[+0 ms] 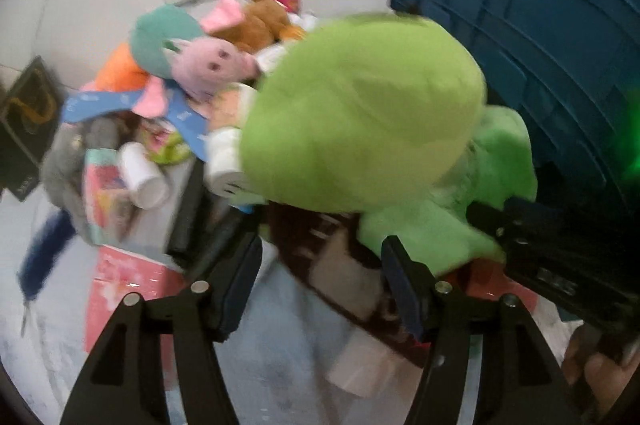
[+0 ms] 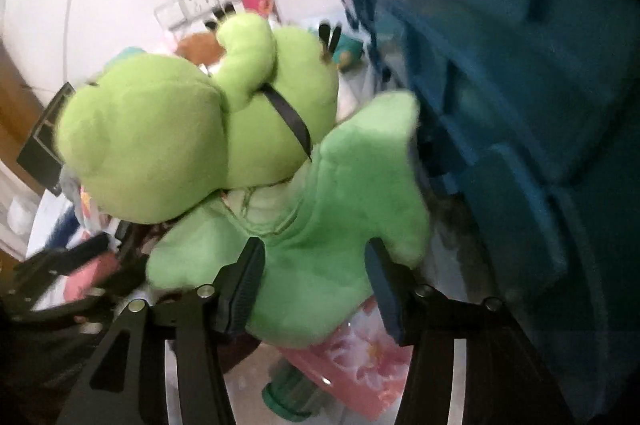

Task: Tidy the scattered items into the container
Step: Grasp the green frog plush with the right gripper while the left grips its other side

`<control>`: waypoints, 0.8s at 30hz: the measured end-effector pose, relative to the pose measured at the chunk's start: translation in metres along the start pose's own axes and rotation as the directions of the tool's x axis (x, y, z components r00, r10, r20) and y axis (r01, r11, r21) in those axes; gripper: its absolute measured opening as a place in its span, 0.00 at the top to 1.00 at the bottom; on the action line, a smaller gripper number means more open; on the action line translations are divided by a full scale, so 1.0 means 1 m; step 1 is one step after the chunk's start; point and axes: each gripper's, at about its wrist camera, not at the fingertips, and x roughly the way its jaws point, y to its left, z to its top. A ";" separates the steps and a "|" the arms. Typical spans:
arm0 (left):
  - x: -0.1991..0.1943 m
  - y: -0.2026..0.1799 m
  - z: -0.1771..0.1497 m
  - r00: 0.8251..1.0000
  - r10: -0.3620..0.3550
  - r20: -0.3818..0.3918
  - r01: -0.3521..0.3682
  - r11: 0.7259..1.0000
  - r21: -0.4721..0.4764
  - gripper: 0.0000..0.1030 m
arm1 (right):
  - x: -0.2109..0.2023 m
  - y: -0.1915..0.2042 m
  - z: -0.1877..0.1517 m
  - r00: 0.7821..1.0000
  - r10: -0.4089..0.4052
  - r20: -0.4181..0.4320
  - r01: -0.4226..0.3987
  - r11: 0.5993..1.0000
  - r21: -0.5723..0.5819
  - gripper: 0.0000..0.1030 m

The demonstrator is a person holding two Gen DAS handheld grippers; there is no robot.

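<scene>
one blue crate (image 2: 500, 73) fills the right side, its ribbed wall just beside the green frog plush (image 2: 224, 145), which the right gripper (image 2: 316, 273) clamps by the body. the step looks like carrying the plush to the crate; next it must clear the rim. the left gripper (image 1: 322, 273) stands apart, holding nothing, near the pink piglet (image 1: 208, 65).

The frog plush (image 2: 192, 145) sits between the crate (image 2: 500, 105) on its right and the toy heap (image 1: 180, 77) on its left, a box (image 2: 352, 357) beneath it.
</scene>
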 end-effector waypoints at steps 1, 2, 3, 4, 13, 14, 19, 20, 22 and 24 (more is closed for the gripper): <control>-0.001 0.005 0.001 1.000 0.004 0.006 -0.004 1.000 -0.005 0.41 | 0.008 0.000 0.002 1.000 0.007 -0.021 -0.006 1.000 0.004 0.53; -0.001 0.010 0.002 1.000 0.017 0.007 -0.016 1.000 -0.009 0.41 | 0.012 0.003 0.003 0.999 0.031 -0.032 -0.031 1.000 0.002 0.59; -0.001 0.015 0.002 0.999 0.032 0.005 -0.032 0.999 -0.011 0.41 | 0.014 0.008 0.005 0.997 0.065 -0.036 -0.065 0.998 -0.001 0.61; -0.001 0.021 0.002 0.999 0.045 0.004 -0.045 0.999 -0.015 0.41 | 0.017 0.015 0.006 0.993 0.105 -0.048 -0.105 0.994 -0.002 0.62; -0.030 0.107 -0.010 0.990 0.137 0.026 -0.135 0.988 -0.073 0.41 | 0.053 0.108 -0.022 0.953 0.265 -0.145 -0.270 0.963 -0.017 0.62; -0.032 0.115 -0.012 0.990 0.141 0.025 -0.139 0.987 -0.075 0.41 | 0.055 0.124 -0.027 0.944 0.291 -0.157 -0.298 0.954 -0.022 0.63; -0.046 0.138 -0.019 0.993 0.113 0.029 -0.110 0.990 -0.083 0.41 | 0.044 0.168 -0.050 0.948 0.266 -0.172 -0.284 0.955 -0.084 0.60; -0.048 0.137 -0.018 0.995 0.096 0.033 -0.093 0.992 -0.083 0.41 | 0.035 0.170 -0.055 0.956 0.247 -0.161 -0.265 0.959 -0.101 0.57; -0.054 0.133 -0.015 0.997 0.056 0.045 -0.052 0.995 -0.083 0.41 | 0.010 0.166 -0.059 0.970 0.209 -0.123 -0.224 0.967 -0.118 0.52; -0.060 0.123 -0.007 0.998 0.013 0.064 -0.008 0.997 -0.072 0.40 | -0.019 0.155 -0.057 0.984 0.166 -0.061 -0.172 0.978 -0.118 0.45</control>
